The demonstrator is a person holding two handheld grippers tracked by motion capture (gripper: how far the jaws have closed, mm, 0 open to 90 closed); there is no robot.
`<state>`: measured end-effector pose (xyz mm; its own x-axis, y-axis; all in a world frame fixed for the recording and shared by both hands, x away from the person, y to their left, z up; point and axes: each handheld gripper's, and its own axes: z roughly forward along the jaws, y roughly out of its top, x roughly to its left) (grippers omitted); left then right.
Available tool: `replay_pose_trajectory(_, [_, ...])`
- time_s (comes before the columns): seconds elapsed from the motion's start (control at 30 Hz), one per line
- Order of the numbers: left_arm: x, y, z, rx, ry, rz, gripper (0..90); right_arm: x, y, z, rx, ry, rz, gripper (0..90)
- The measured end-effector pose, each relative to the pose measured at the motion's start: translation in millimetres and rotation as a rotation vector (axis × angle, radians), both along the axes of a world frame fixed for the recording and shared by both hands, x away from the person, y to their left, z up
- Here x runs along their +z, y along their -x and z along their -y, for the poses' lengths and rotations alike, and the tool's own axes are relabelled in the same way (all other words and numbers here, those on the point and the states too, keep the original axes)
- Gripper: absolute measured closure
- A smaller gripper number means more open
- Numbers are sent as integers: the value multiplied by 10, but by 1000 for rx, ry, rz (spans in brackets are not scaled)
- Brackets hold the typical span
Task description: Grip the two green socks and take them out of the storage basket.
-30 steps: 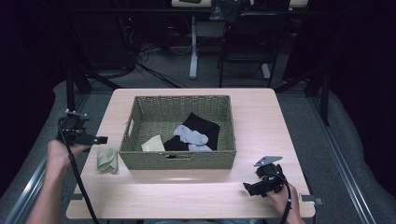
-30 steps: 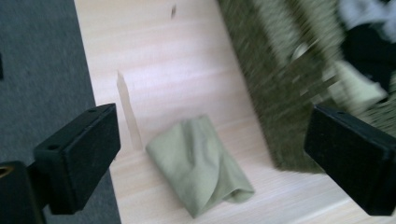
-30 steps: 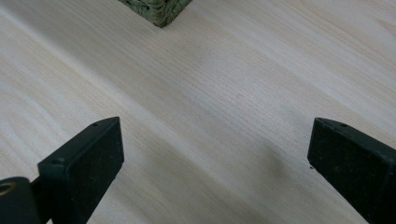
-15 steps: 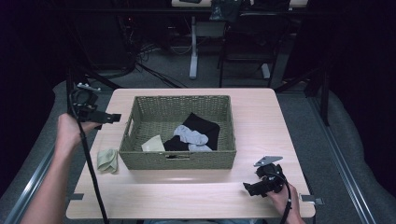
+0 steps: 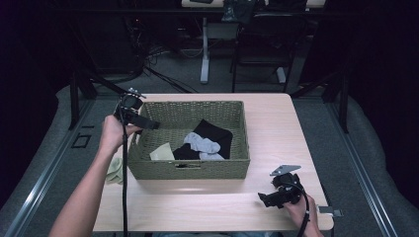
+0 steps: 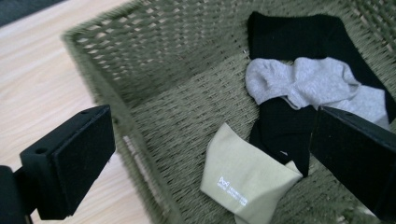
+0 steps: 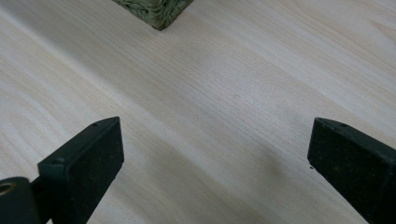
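The woven basket (image 5: 188,170) stands in the middle of the wooden table (image 5: 276,118), with its long side running left to right. Inside it lie a black sock (image 5: 215,134), a grey sock (image 5: 201,144) on top of the black one, and a pale green sock (image 5: 160,152) near the front left corner. In the left gripper view the pale green sock (image 6: 245,179) is folded flat, its printed end points toward the camera, and it touches the black sock (image 6: 280,130) beside it; the grey sock (image 6: 313,84) is crumpled across the black one. Another pale green sock (image 5: 115,169) lies on the table just outside the left wall of the basket, with its long axis about front to back. The left gripper (image 5: 148,124) hangs over the left rim of the basket, pointing to the right and down into it; its jaws stand wide apart and hold nothing, and the basket wall (image 6: 116,116) lies between them. The right gripper (image 5: 264,199) rests low on the front right part of the table, well apart from the basket, with its jaws also wide apart over bare wood (image 7: 210,116). One corner of the basket (image 7: 156,11) shows at the top of the right gripper view.
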<state>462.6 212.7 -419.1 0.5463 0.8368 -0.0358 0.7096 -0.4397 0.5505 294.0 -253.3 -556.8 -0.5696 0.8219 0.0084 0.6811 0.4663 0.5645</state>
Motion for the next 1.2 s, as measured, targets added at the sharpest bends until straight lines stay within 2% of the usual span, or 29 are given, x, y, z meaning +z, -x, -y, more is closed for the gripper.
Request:
replay_pose_trajectory(0.1, [-123,-61,76,-15,-10,-27,1,0,0,-2,1,-2,-1,30])
replay_pose_trajectory(0.3, [-324,-150,191,-38,-18,-56,14,4,-2,2,3,6,2,29])
replay_pose_trajectory(0.47, [-486,-214,303,-58,-46,-86,49,5,0,1,0,-6,3,29])
replay_pose_trajectory(0.63, [-610,-260,412,-93,-67,-114,144,3,-3,1,0,-2,1,29])
replay_pose_trajectory(0.7, [-656,-282,442,-92,-74,-123,159,4,2,1,-4,-8,4,30])
replay_pose_trajectory(0.83, [-734,-310,488,-94,-83,-147,272,9,9,3,-5,-5,3,30])
replay_pose_trajectory(0.97, [-819,-346,528,-99,-119,-183,356,6,8,1,-6,-5,4,30])
replay_pose_trajectory(1.2, [-989,-395,568,-93,-156,-243,467,7,9,4,-5,-4,4,30])
